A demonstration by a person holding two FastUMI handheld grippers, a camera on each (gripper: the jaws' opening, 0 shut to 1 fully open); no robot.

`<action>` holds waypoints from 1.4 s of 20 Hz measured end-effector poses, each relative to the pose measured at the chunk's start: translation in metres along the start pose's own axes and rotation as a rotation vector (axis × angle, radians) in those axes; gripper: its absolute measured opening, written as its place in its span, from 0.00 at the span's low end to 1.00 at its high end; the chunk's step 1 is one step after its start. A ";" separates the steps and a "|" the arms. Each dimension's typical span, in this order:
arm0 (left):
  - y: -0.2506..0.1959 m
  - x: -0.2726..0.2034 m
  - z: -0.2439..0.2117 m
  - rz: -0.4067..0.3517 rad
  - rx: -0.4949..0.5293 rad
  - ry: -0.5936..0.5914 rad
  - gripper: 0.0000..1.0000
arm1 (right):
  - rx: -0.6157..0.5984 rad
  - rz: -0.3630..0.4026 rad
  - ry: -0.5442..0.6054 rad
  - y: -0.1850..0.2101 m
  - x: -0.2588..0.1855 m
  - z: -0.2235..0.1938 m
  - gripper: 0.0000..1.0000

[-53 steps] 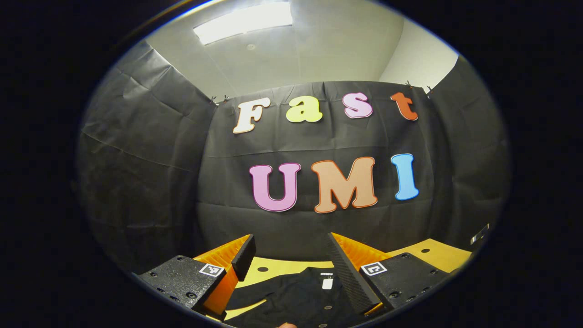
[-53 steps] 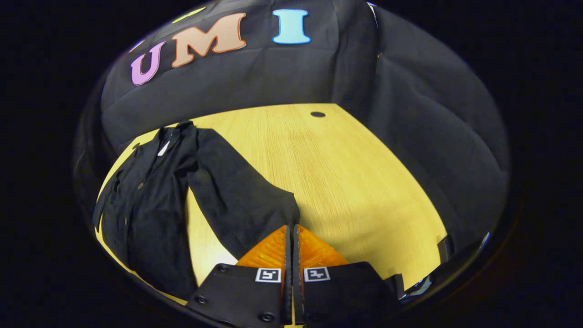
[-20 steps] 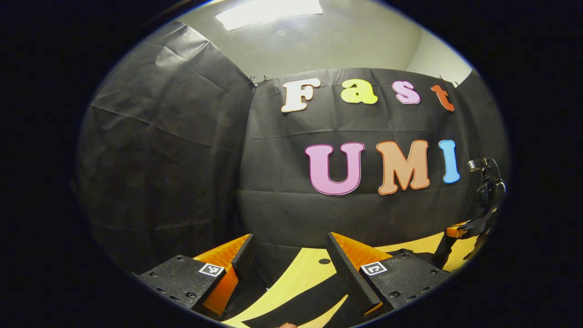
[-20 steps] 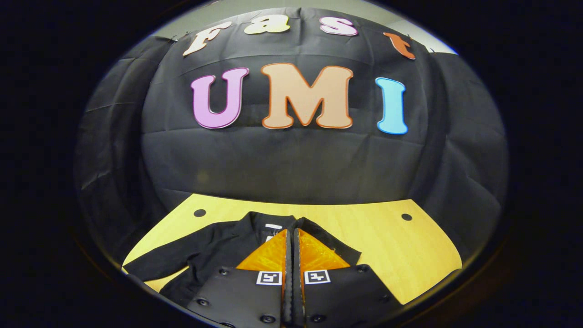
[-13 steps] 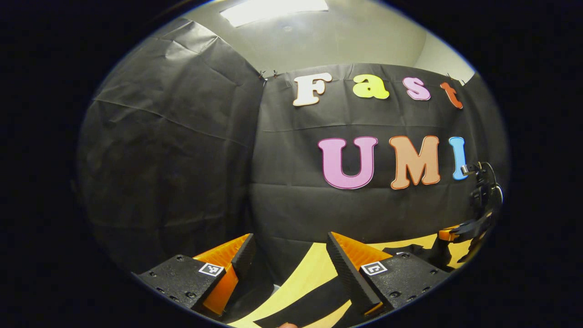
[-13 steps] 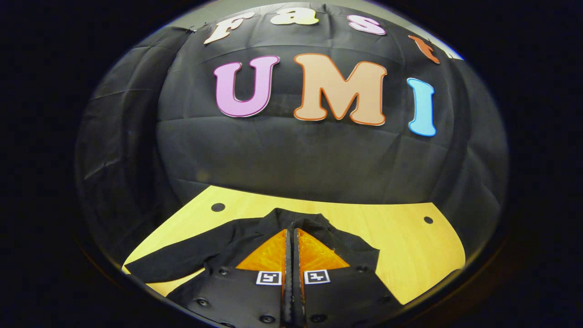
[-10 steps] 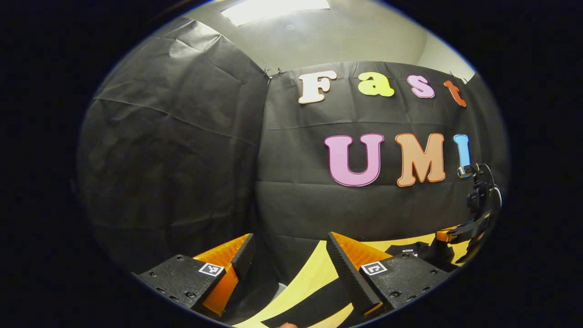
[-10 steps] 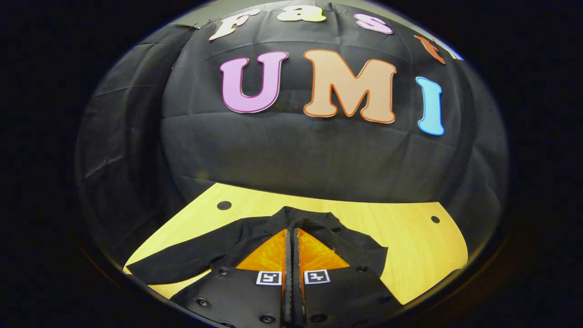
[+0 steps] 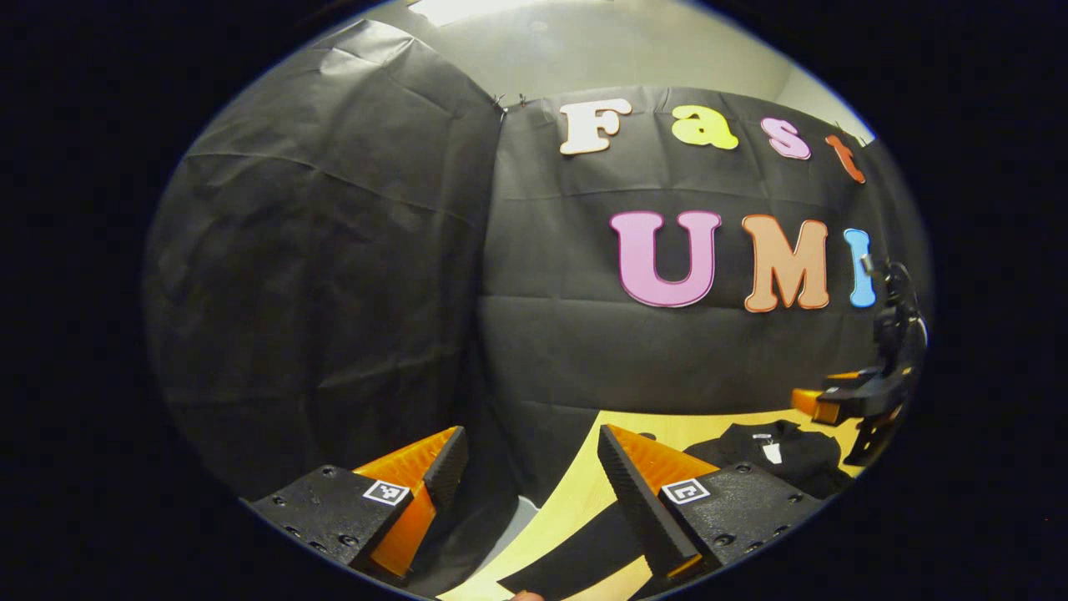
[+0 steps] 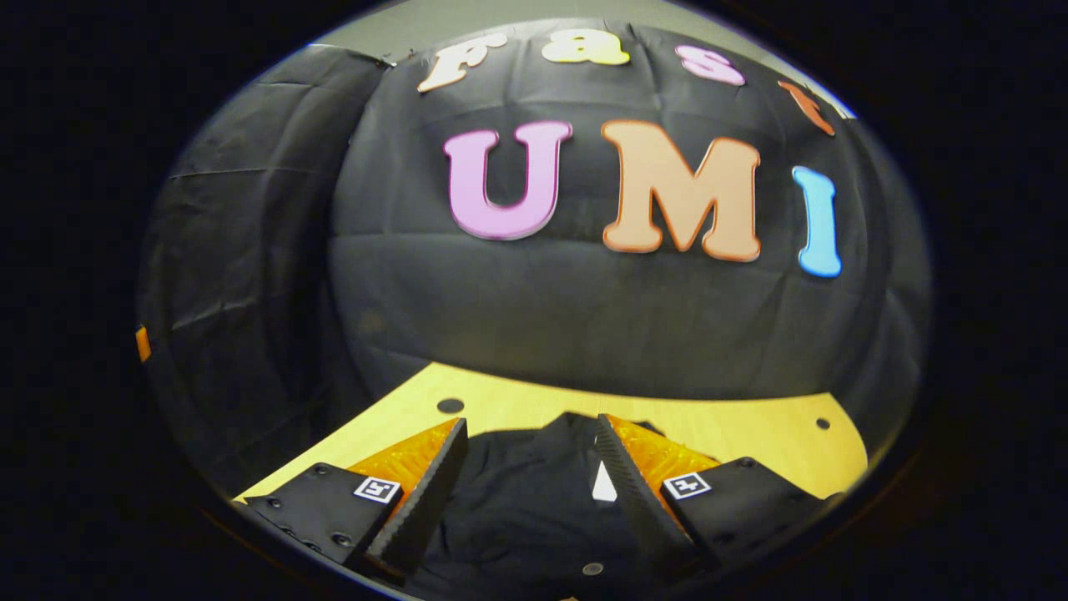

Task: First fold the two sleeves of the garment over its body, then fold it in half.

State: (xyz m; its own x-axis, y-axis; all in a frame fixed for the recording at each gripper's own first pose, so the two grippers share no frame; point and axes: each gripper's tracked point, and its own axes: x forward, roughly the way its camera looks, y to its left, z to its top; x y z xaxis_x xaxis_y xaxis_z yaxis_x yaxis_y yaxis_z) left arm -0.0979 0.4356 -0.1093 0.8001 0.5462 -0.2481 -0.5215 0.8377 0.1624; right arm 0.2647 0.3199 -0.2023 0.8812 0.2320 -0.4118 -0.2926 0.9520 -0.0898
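One sleeve down, one to go

Our right gripper [image 10: 526, 480] hovers, jaws apart, above the black garment [image 10: 534, 509] on the table [image 10: 734, 430]. Our left gripper [image 9: 530, 480], also open (holding nothing), must next grasp the outstretched sleeve [image 9: 576, 559].

A pale wooden table [image 10: 734, 430] carries a black garment [image 10: 526, 509] lying directly on it.

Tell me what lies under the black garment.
The black garment lies on the yellow wooden table, whose bare top shows around the collar. What the cloth covers cannot be seen.
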 end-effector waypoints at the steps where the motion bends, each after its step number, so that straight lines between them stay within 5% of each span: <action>1: 0.002 0.003 -0.009 -0.003 -0.001 0.022 0.95 | -0.002 -0.010 -0.020 -0.006 -0.004 0.005 0.98; 12: -0.010 0.009 -0.134 -0.034 0.016 0.362 0.95 | 0.047 -0.151 -0.078 -0.088 -0.052 0.016 0.96; 28: -0.024 -0.019 -0.283 -0.036 -0.040 0.770 0.95 | 0.041 -0.228 -0.038 -0.122 -0.083 -0.005 0.96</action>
State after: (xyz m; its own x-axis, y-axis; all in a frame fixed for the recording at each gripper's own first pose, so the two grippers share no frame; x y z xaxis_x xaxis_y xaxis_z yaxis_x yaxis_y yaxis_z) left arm -0.1846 0.4052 -0.3784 0.3927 0.3529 -0.8493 -0.5208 0.8464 0.1109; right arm 0.2256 0.1837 -0.1615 0.9365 0.0165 -0.3504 -0.0696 0.9878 -0.1394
